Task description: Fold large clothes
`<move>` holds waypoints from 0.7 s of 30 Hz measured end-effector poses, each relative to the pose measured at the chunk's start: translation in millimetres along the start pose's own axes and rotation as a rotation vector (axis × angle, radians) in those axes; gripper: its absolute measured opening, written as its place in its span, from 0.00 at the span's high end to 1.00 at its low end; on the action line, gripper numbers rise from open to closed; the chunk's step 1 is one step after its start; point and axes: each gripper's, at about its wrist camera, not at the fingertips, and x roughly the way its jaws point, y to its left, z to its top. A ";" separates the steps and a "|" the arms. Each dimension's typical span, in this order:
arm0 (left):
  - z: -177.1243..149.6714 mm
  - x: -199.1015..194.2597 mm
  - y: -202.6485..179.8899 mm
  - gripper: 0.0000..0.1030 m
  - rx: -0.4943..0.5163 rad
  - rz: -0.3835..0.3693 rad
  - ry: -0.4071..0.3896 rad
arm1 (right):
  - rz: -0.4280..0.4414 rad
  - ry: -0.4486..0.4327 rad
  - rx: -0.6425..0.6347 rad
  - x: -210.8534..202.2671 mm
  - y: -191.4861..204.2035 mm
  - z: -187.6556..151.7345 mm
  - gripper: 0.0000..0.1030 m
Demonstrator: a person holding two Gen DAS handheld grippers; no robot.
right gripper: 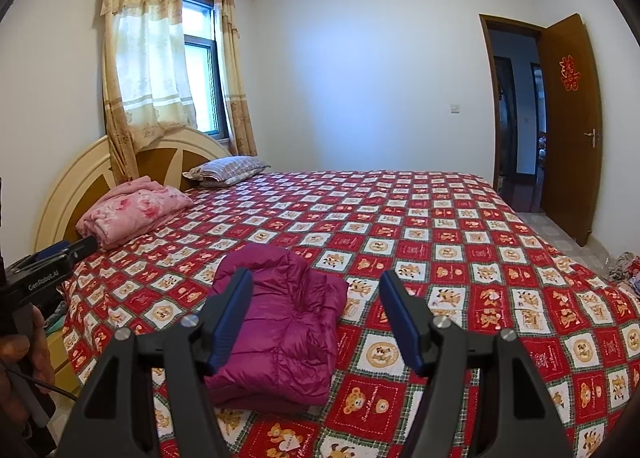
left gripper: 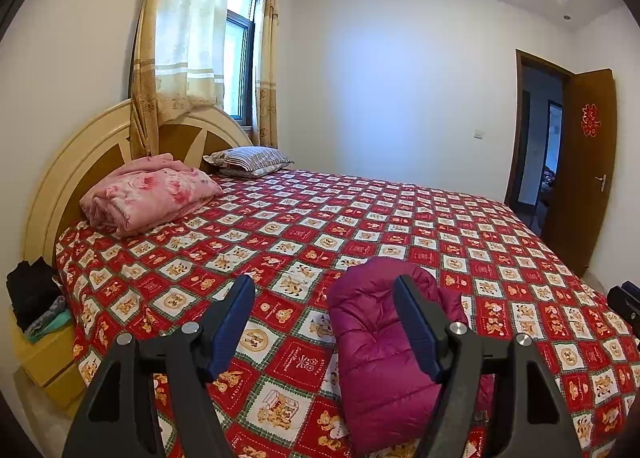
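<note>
A magenta puffer jacket (left gripper: 380, 342) lies folded into a compact bundle on the red patterned bedspread (left gripper: 304, 217), near the bed's front edge. It also shows in the right wrist view (right gripper: 280, 334). My left gripper (left gripper: 324, 286) is open and empty, held above the bed with the jacket under its right finger. My right gripper (right gripper: 316, 282) is open and empty, held above the jacket's right side. The left gripper's body shows at the left edge of the right wrist view (right gripper: 60, 258).
A folded pink quilt (left gripper: 148, 193) and a striped pillow (left gripper: 248, 159) lie by the headboard (left gripper: 80, 161). A bedside cabinet (left gripper: 44, 358) carries dark clothes (left gripper: 32, 294). An open door (right gripper: 568, 125) is at the right, with clothes on the floor (right gripper: 624, 266).
</note>
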 end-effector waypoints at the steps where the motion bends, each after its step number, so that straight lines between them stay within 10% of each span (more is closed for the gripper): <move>1: 0.0 0.2 -0.3 0.30 -0.001 0.000 -0.001 | 0.001 0.000 0.001 0.1 -0.2 -0.1 0.33; 21: -0.9 0.2 0.2 0.30 0.001 0.000 0.005 | 0.016 0.013 0.004 2.2 3.8 -1.7 0.33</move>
